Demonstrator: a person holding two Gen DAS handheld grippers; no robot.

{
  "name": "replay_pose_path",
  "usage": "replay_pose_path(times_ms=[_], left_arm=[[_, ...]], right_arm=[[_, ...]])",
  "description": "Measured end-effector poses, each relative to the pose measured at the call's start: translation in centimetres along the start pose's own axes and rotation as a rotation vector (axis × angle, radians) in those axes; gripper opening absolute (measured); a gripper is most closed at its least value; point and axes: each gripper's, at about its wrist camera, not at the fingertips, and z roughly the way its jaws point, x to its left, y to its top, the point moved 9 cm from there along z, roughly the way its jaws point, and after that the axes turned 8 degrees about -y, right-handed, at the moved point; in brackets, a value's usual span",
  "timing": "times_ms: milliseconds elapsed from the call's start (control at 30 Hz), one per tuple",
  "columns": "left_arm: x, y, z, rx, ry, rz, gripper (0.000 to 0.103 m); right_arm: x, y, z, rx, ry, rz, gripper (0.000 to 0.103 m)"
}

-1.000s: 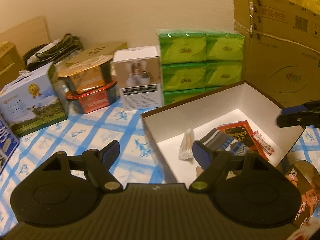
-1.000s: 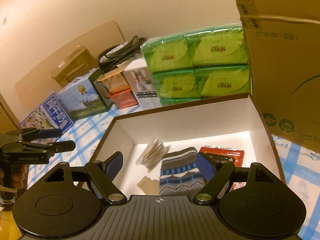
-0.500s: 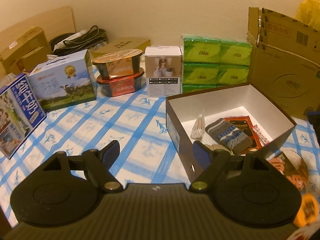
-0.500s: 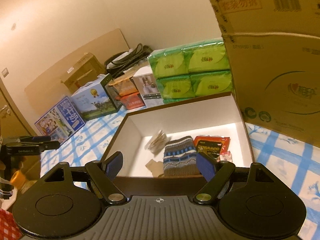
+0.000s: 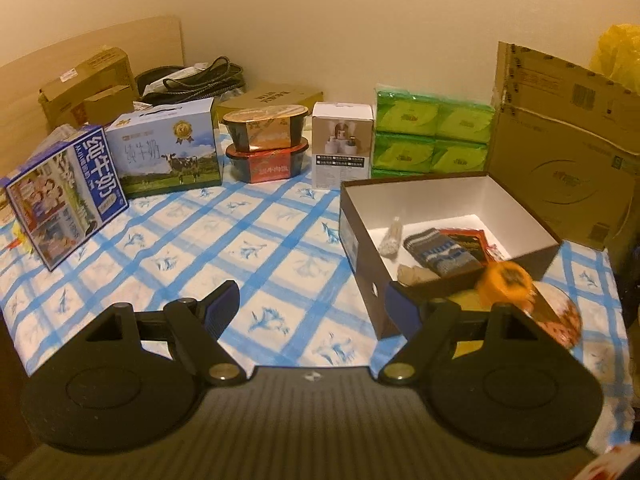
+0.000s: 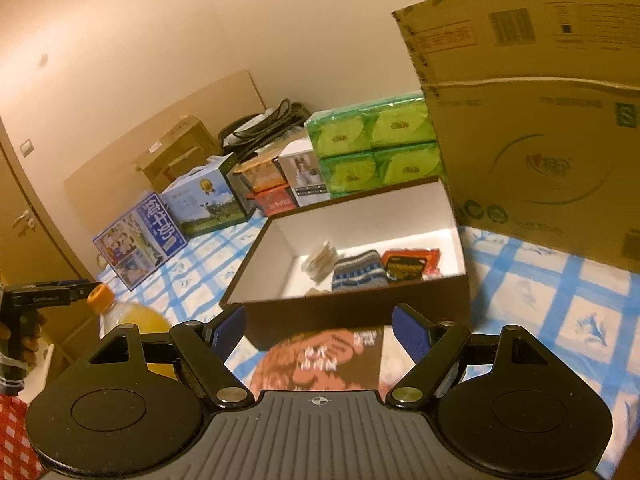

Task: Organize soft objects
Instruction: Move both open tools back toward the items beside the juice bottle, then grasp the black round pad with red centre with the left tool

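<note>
Both grippers have drawn back from the brown box [image 5: 362,240] since a second ago, so far more of the blue-checked tablecloth [image 5: 256,248] now shows. Left gripper [image 5: 314,304]: jaws apart, nothing between them. Right gripper [image 6: 318,324]: jaws apart, empty, above one printed packet [image 6: 320,360] lying just before the box. Inside the box: one knitted sock [image 5: 440,250], one red-and-black packet [image 5: 466,240], one clear wrapped bundle [image 5: 390,238] and one beige item [image 5: 412,274]. One orange-capped bottle [image 6: 128,316] stands near the box. Along the wall: two milk cartons [image 5: 168,152], two stacked noodle bowls [image 5: 266,144], one white carton [image 5: 342,144], one green tissue pack [image 5: 432,136], one large cardboard box [image 5: 560,152].
</note>
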Motion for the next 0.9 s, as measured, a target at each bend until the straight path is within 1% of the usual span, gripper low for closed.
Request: replay_pose_path(times_ms=[267, 433, 600, 733, 900], left_arm=[[-3.8, -4.1, -3.8, 0.005, 0.006, -0.011, 0.078], [-6.4, -6.5, -5.2, 0.012, 0.001, -0.017, 0.078], [-9.1, -9.1, -6.3, 0.002, 0.004, -0.025, 0.078], [-11.7, -11.5, -6.7, 0.015, -0.013, -0.033, 0.078], [-15.2, -15.3, -6.0, 0.07, -0.07, -0.057, 0.078]], right_arm=[[-0.4, -3.6, -3.4, 0.017, -0.011, -0.01, 0.08], [-0.7, -6.3, -4.9, 0.035, -0.021, -0.016, 0.08], [-1.1, -8.9, -6.1, 0.052, -0.032, -0.015, 0.08], [-1.3, -11.4, -6.8, 0.081, -0.039, -0.018, 0.08], [-1.6, -15.0, -7.1, 0.146, -0.048, -0.01, 0.08]])
